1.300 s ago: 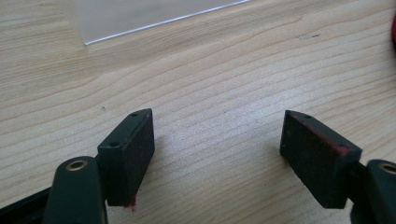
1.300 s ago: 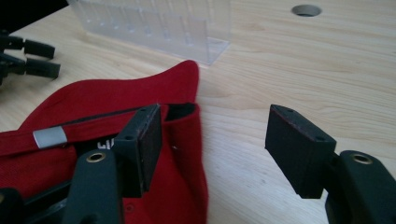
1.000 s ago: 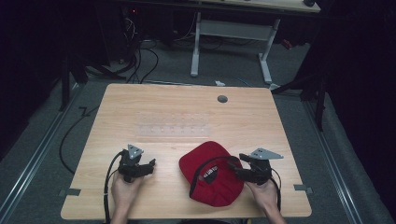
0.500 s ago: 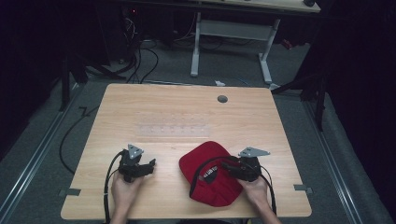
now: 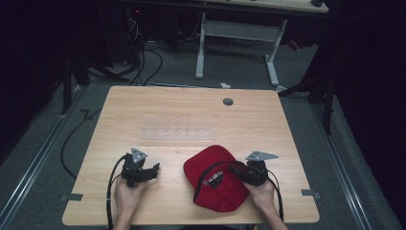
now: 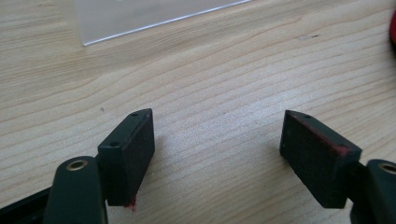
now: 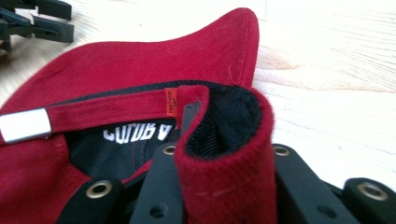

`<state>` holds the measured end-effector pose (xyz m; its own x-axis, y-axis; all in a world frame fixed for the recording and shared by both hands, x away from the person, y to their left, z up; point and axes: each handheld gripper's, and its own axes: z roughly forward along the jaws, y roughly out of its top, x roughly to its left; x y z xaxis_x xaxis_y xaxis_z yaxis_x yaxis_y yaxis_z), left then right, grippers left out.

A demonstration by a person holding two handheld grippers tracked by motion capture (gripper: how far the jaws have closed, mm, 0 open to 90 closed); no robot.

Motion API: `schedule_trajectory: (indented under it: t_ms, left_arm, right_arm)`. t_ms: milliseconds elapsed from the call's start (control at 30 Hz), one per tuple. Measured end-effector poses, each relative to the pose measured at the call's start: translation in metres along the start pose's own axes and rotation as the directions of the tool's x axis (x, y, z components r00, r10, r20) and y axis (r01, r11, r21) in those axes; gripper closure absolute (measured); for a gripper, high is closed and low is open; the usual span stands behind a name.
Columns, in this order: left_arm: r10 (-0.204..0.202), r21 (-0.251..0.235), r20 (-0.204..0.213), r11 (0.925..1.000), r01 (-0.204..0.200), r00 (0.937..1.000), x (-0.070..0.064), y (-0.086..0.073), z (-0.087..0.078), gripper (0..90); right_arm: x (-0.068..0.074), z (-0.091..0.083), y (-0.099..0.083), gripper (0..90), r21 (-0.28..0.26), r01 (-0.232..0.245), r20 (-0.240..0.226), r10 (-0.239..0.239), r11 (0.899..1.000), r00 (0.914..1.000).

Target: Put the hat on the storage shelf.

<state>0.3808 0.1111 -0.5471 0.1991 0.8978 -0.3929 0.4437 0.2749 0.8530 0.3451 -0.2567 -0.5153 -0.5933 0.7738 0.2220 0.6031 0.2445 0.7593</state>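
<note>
A red baseball cap lies near the table's front edge, its back opening turned towards my right gripper. In the right gripper view the right gripper is shut on a fold of the cap's red rear rim. The cap's strap with its silver buckle runs off to the left. My left gripper rests on the wood left of the cap, apart from it. In the left gripper view the left gripper stands open over bare wood, and the cap's edge shows at far right.
A clear plastic sheet lies flat on the table just beyond both grippers; its corner shows ahead of the left jaws. A round grey grommet sits at the far side. A second desk's legs stand behind.
My right gripper has moved left into the cap's back opening and shut on its rim. The left gripper and the cap have stayed where they were.
</note>
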Motion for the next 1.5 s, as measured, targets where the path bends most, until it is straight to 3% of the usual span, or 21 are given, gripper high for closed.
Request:
schedule_trajectory:
  t_ms: [400,633,733,1100,1333,1500]
  left_arm:
    - [0.000,0.003,0.003,1.0000,0.000,1.0000,-0.001,0.000,0.002,24.9]
    - [0.005,0.009,0.006,1.0000,-0.005,1.0000,-0.002,0.000,0.002,23.9]
    - [0.009,0.021,0.008,0.9998,-0.009,0.9999,-0.003,-0.001,0.003,17.6]
    - [0.020,0.029,0.034,0.9994,-0.021,0.9992,-0.005,-0.002,0.001,19.3]
    - [0.043,0.024,0.097,0.9987,-0.046,0.9943,-0.015,-0.005,-0.007,20.9]
    - [0.062,0.027,0.165,0.9974,-0.067,0.9843,-0.029,-0.006,-0.014,20.9]
  right_arm:
    - [0.004,-0.010,0.004,82.1,-0.024,-0.032,-0.042,0.031,0.999,0.9986]
    - [0.003,-0.014,0.006,82.2,-0.039,-0.037,-0.032,0.036,0.999,0.9988]
    - [0.002,-0.019,0.007,82.2,-0.048,-0.045,-0.020,0.044,0.998,0.9988]
    - [-0.001,-0.031,0.017,82.3,-0.069,-0.061,-0.001,0.061,0.996,0.9981]
    - [-0.005,-0.034,0.025,82.4,-0.080,-0.080,0.009,0.081,0.994,0.9966]
    - [-0.006,-0.036,0.031,82.4,-0.090,-0.087,0.007,0.088,0.992,0.9961]
